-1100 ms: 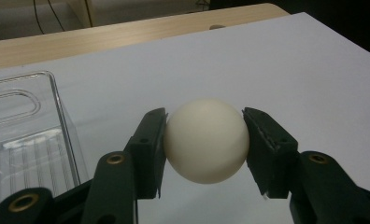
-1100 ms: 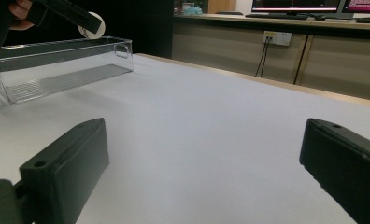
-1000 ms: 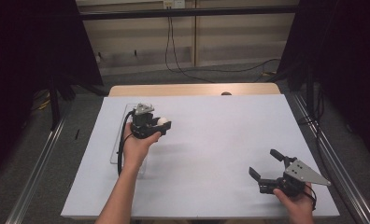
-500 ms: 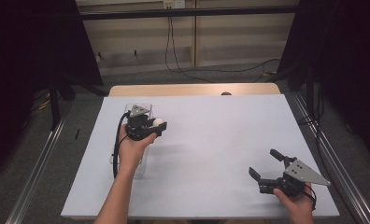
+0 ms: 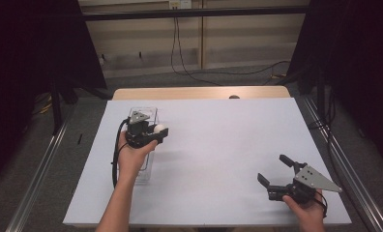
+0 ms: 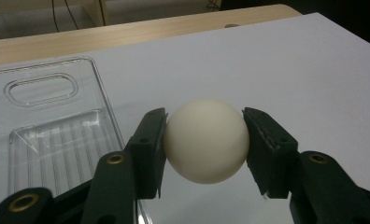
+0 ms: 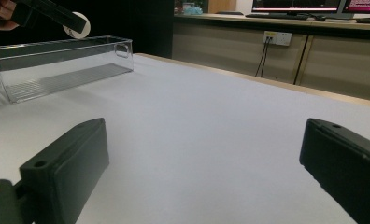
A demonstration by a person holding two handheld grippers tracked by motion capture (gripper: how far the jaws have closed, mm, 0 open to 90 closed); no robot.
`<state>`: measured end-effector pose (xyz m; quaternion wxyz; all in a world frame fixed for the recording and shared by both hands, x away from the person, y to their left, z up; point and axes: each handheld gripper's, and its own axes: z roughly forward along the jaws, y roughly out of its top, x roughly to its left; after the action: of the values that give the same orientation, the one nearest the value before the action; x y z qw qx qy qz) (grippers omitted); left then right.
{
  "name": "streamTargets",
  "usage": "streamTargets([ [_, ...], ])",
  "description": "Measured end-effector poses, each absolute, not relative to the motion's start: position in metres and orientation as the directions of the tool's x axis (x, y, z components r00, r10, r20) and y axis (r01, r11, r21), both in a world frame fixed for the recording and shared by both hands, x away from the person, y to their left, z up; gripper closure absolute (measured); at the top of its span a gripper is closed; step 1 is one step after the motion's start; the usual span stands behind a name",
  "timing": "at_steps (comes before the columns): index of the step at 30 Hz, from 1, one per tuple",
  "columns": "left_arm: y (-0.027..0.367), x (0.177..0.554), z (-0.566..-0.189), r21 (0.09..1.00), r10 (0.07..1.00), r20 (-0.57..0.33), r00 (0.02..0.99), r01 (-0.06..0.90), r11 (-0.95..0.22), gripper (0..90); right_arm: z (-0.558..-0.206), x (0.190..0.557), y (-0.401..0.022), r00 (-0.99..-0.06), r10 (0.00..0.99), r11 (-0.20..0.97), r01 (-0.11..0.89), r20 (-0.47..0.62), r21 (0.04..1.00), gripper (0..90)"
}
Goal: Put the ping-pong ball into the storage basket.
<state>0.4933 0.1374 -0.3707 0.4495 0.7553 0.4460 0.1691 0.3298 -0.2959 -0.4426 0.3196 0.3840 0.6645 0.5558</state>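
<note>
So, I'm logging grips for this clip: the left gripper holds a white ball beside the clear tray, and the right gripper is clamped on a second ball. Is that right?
Not quite. The right gripper holds nothing: the right gripper view shows its jaws wide apart over the bare white table. The rest stands: the left gripper is shut on the white ball beside the clear tray.

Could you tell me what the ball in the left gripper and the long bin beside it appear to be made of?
The ball looks like matte cream plastic: smooth, no gloss. The bin looks like clear hard plastic: see-through walls, ribbed floor, glinting edges.
</note>
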Motion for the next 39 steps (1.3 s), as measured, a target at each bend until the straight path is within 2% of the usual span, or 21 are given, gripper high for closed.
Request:
streamTargets([
  [39,0.162,0.491,-0.373,0.825,0.848,-0.150,0.508,0.537,-0.176,51.2,-0.443,0.330,-0.296,-0.504,0.864,0.090,0.157,0.002,0.983,0.8],
])
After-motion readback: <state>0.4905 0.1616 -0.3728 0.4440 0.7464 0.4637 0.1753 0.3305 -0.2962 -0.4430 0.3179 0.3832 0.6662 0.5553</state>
